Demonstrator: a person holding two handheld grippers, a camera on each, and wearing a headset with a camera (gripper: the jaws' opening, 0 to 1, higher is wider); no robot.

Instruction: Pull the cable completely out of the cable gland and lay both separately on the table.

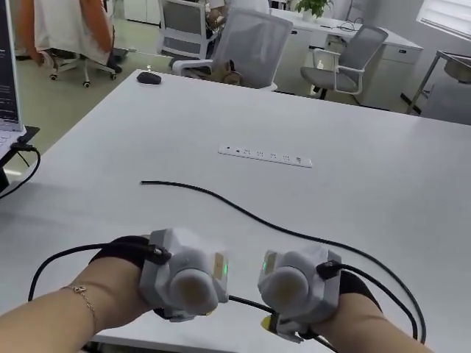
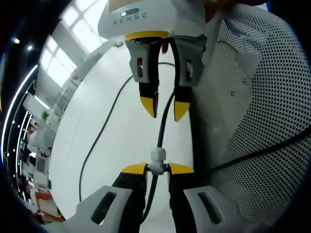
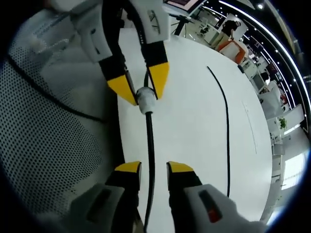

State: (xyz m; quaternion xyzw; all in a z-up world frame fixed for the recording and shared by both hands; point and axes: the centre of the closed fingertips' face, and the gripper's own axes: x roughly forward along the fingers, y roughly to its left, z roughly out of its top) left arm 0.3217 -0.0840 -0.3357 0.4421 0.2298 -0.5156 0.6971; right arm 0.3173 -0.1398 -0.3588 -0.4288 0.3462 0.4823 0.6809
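The left hand-held gripper is pinching the white cable gland; the right hand-held gripper is straddling the black cable (jaws narrowly apart, unclamped) over the desk.

A white socket strip lies flat on the desk. From it, a black mouse sits at 10 o'clock, a grey mesh chair at 12 o'clock, a laptop at 9 o'clock.
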